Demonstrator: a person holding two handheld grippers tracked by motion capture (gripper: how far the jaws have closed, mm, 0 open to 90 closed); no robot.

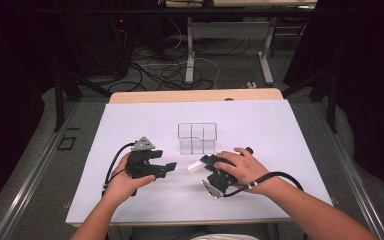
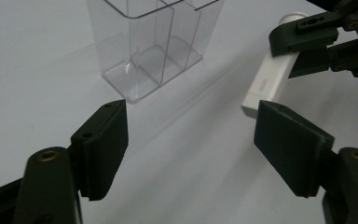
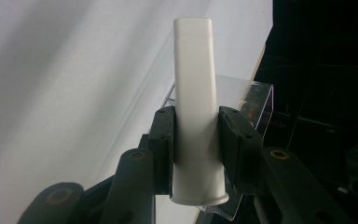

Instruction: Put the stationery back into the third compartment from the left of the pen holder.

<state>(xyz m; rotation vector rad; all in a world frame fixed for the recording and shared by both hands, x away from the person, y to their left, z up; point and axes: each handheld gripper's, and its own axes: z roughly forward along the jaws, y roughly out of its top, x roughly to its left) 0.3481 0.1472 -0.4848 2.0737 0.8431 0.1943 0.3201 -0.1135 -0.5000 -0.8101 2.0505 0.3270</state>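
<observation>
Item: white tube (image 3: pixel 194 107), a slim flat-sided plastic stick with a squared end and a flared round cap end, faint grey lettering on one face. Location: low centre of the high view, just right of middle (image 1: pixel 195 166), off the white table (image 1: pixel 130 120), in front of and near the clear box (image 1: pixel 197 138) but apart from it. Handling, as a judgement: light, rigid, smooth and likely a little slippery under hard pads; not fragile, though a pinch near either end could let it pivot or squirt out. Best hold looks to be across the flat sides at mid-length or slightly toward the cap. Right gripper (image 1: pixel 206 162): jaws closed to the tube's width, pads pressed flat on two opposite sides, in the lower half of its own view; the cap end sticks out below the pads, the long squared end runs up past them. In the left gripper view the tube slants from upper right down toward centre right (image 2: pixel 271 79), with the right gripper's jaws clamped near its upper end. Left gripper (image 2: pixel 191 149): jaws spread wide, nothing between them, touching nothing; the tube's lower end sits just above its right-hand jaw in that view. Clear box: transparent, partitioned into compartments, upright, empty as far as can be seen, upper centre of the left gripper view (image 2: pixel 151 42).
</observation>
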